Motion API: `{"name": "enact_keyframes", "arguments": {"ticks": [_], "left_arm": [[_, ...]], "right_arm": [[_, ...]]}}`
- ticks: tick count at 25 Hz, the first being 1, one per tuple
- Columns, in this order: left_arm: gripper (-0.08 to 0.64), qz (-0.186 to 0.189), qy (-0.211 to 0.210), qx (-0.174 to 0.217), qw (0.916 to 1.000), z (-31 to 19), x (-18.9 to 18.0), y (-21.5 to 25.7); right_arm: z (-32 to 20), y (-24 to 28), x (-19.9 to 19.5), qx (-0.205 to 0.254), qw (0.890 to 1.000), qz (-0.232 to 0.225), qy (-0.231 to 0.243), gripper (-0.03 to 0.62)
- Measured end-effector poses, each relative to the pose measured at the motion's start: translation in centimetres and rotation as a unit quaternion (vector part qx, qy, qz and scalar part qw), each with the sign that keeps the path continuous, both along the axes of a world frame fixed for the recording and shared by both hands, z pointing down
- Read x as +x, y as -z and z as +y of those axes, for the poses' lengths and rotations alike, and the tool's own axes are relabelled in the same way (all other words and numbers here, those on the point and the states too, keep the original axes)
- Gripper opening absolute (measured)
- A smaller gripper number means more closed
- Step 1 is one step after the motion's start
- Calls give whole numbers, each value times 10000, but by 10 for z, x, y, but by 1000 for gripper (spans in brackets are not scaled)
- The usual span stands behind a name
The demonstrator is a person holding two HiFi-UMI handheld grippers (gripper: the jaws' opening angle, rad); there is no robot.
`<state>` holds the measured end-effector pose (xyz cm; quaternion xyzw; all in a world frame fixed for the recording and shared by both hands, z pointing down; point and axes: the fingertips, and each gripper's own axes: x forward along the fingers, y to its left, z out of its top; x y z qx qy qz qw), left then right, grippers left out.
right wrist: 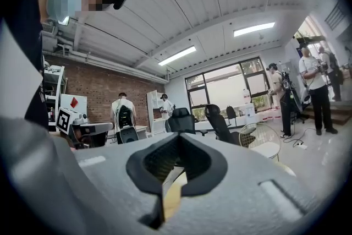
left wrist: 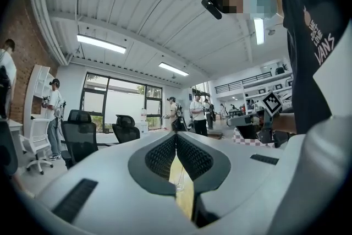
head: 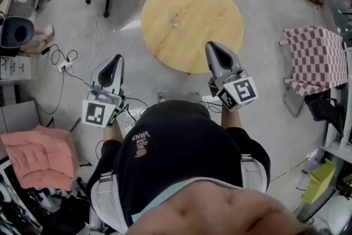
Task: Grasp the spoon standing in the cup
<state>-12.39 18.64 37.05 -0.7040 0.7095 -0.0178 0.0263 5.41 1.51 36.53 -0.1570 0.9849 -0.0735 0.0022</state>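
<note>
Cup [head: 175,17] on table [head: 220,36], well apart from my grippers. Jaws pressed together, empty, on left gripper [head: 118,58]; same on right gripper [head: 212,47].

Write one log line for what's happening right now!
stage: not reaching yet | left gripper: shut, empty | right gripper: shut, empty | cup: on round table, untouched
</note>
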Motion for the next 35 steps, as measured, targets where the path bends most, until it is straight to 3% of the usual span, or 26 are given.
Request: {"name": "enact_keyframes", "arguments": {"ticks": [6,13,19,27,35], "left_arm": [[-2,93,-185,-11,9998,-6,-7,-10],[-2,114,-164,19,9998,-35,4,-11],[-2,49,-62,110,9999,-63,-5,0],[-2,-255,-245,147,9993,-129,14,4],[-2,13,-257,-81,9996,-176,21,-7]], "right_arm": [[4,-18,4,-98,9994,246,-226,-3],[-27,-16,11,-104,9994,240,-248,-3],[-53,-10,-4,-82,9998,195,-52,-3],[-111,-9,11,-130,9999,82,-28,-3],[-143,-16,8,-269,9995,93,98,-3]]}}
